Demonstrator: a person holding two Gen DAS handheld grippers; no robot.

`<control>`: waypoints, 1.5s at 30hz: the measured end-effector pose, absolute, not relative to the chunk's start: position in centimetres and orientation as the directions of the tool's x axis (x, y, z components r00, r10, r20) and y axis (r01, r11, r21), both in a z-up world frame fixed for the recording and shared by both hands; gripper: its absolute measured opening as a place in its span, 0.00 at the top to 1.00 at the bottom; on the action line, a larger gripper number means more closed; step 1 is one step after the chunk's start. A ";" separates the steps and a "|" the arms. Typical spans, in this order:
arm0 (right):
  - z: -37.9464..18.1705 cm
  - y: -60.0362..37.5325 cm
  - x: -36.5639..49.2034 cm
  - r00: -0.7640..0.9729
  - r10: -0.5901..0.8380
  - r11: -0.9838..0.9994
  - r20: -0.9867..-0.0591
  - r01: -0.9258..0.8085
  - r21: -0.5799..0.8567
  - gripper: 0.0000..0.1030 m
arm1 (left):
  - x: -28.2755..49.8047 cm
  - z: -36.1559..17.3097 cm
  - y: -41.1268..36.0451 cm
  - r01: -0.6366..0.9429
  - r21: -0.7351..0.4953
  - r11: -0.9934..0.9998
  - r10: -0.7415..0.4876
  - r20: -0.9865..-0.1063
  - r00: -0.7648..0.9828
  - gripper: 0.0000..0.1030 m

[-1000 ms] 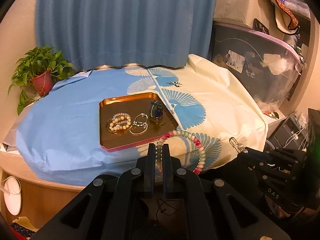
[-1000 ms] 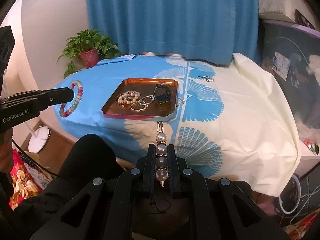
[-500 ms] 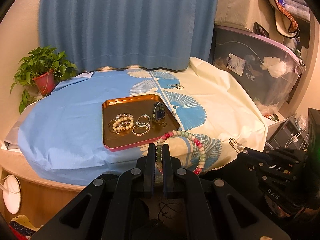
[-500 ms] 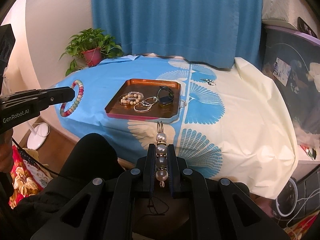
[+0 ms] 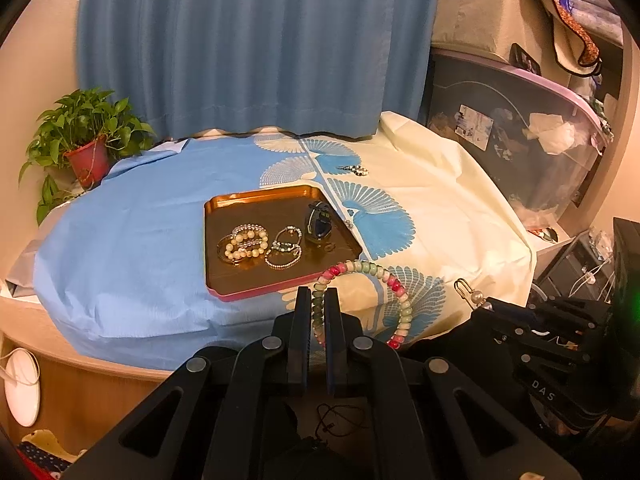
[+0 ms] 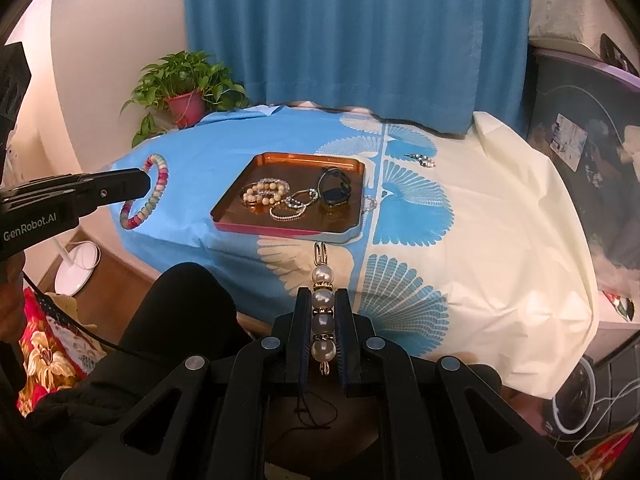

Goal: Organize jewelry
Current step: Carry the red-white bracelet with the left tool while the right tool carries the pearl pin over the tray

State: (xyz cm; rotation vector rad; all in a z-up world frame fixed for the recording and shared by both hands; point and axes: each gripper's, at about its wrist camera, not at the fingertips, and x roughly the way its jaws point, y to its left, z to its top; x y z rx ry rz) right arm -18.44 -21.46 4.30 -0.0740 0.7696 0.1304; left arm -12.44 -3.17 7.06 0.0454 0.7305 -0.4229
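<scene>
Nearest the lens, the black left gripper [image 5: 318,300] pinches a ring-shaped bracelet of glossy pink, white and pale green beads [image 5: 372,276], its jaws closed tight on a few beads while the rest of the loop arcs out to the right, clear of the table. Beside it, the black right gripper [image 6: 324,300] clamps a short strand of round pearls with gilt spacers [image 6: 322,312], the jaws nearly closed on its lower pearls and a metal clasp jutting past the tips. A person's knee in black cloth [image 6: 188,304] sits low, just left of the right gripper. Both grippers hang short of the rounded near edge of the table, draped in a creased blue and cream cloth with fan-shaped prints [image 5: 132,240]. On it lies a shallow rectangular copper-coloured metal tray with a raised lip [image 5: 256,200], holding a cream beaded bracelet [image 5: 242,242], two thin sparkling bangles [image 5: 285,250] and a dark wristwatch [image 5: 318,222] standing on its strap near the right rim. The tray's back and left parts are bare. Beyond the tray, a small beaded trinket [image 5: 354,169] lies alone on the cloth. Farthest back stand a leafy green plant in a red pot [image 5: 86,148], a pleated blue curtain [image 5: 240,40], and stacked storage bins at right [image 5: 508,128].
</scene>
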 end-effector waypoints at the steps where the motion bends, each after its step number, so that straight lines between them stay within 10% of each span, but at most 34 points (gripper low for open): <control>1: 4.2 -21.4 -18.4 0.709 0.091 0.989 -0.700 -0.146 -0.018 0.89 | -12.3 7.0 -3.2 0.388 -0.105 0.916 -0.357 -0.659 0.663 0.96; 45: 0.5 -20.2 -9.9 0.628 0.122 0.986 -0.769 -0.165 0.022 0.89 | -3.9 2.7 -1.3 0.301 -0.145 0.942 -0.308 -0.729 0.612 0.96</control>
